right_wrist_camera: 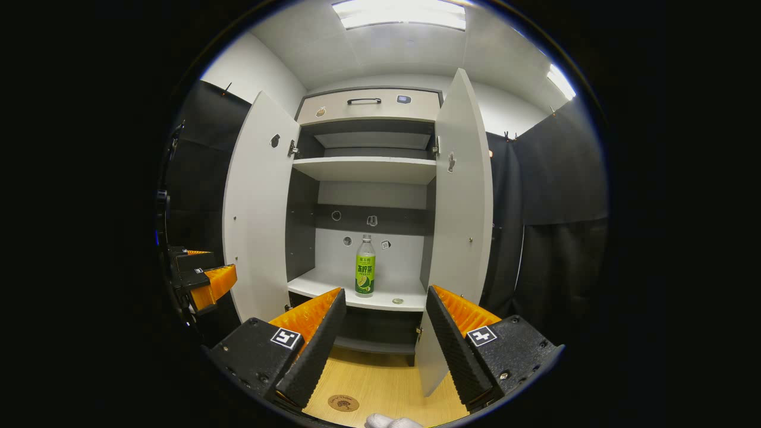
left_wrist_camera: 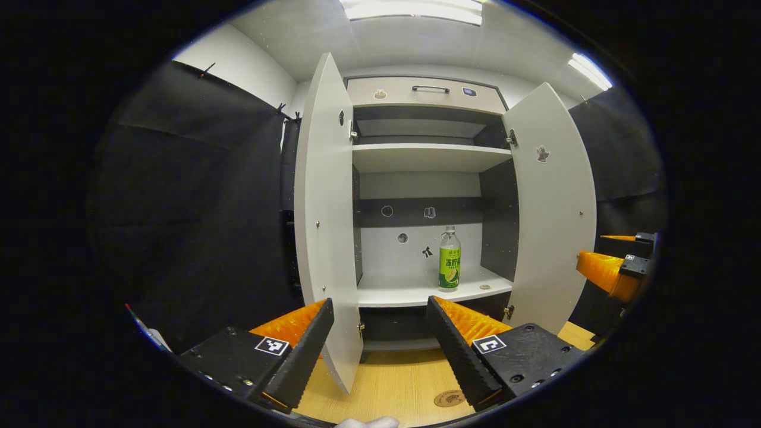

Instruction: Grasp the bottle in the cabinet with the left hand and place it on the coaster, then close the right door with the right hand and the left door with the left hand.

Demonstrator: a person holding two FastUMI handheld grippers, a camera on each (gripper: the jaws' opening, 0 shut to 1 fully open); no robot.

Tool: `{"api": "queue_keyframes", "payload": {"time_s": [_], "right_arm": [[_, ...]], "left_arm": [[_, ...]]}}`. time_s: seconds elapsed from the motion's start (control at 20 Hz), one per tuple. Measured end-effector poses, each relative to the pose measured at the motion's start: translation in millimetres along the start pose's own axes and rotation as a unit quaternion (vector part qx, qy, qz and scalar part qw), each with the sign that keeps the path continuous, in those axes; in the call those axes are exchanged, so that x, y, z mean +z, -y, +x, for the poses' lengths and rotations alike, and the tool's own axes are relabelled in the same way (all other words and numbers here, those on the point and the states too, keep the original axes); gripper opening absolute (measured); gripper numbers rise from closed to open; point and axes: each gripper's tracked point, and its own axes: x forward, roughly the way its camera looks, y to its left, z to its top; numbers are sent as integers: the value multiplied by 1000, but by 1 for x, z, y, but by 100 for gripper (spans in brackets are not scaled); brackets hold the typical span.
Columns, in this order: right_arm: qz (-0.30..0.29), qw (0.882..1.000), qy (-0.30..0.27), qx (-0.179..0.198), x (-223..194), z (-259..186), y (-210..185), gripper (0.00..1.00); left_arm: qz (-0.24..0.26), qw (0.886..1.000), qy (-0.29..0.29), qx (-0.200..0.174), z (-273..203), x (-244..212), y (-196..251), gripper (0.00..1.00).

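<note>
Spread, empty left gripper (left_wrist_camera: 380, 333) fingers face the upright bottle (left_wrist_camera: 449, 261) at 12 o'clock; likely light, slick plastic, best gripped mid-label.

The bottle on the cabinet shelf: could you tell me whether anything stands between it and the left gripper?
Nothing visible does. Both doors stand open, the bottle stands upright alone on the shelf, and the open left gripper faces it from in front, well short of the cabinet.

The bottle (left_wrist_camera: 449, 260) stands upright on the open cabinet's (left_wrist_camera: 416, 160) lower shelf (left_wrist_camera: 404, 291), beyond the spread left hand-held gripper (left_wrist_camera: 380, 333).
</note>
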Motion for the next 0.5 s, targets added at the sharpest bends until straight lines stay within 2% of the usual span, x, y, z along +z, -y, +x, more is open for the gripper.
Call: {"api": "queue_keyframes", "payload": {"time_s": [0.3,0.5], "right_arm": [[-5,1000,-2,-15,4,0,9,84],[-12,1000,1,-25,11,-2,14,84]], "left_arm": [[-8,1000,-1,-26,42,-3,19,96],[-17,999,2,-50,93,-1,45,96]]}}
